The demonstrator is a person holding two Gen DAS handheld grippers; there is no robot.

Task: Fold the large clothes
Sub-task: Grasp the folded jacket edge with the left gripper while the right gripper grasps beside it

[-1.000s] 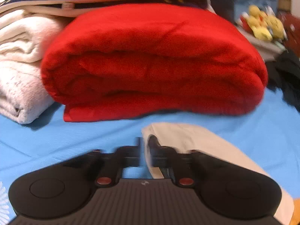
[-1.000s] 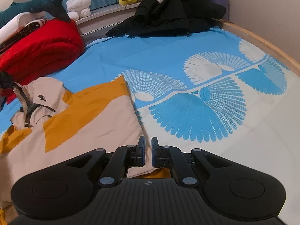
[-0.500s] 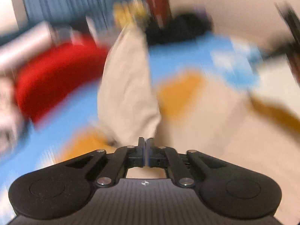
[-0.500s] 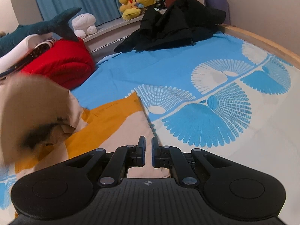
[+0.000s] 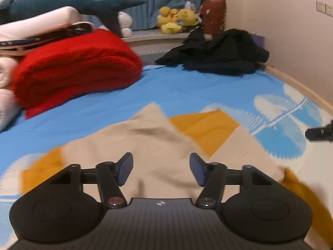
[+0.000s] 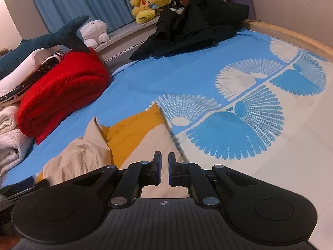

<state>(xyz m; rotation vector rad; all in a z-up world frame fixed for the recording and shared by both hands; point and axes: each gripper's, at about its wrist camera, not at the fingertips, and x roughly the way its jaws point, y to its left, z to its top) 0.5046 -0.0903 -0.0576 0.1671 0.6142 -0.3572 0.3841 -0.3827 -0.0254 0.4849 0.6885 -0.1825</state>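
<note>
On the blue patterned bed sheet (image 6: 187,77) lies the beige and mustard-yellow garment (image 5: 158,141), spread toward the near edge of the bed, with a beige flap laid over its middle and one yellow corner (image 6: 155,109) pointing toward the far end. The left gripper (image 5: 161,169) hovers just over the beige flap; its jaws have just been opening and stand well apart, with cloth below them but nothing pinched between them. The right gripper (image 6: 164,169) sits at the garment's right edge with its jaws drawn almost together; I cannot tell whether a thin layer of cloth is caught between them. The garment looks light, thin and limp, creasing readily, so it will likely sag and slide on the sheet rather than keep any shape when lifted. A good hold would be on a hem or a corner, pinching both layers where the fabric is doubled, with the two grippers spread apart along one edge to keep it taut. A folded red blanket (image 5: 75,66), a black jacket heap (image 6: 193,25) and a plush shark (image 5: 83,4) lie at the far side of the bed, well apart from the garment.
</note>
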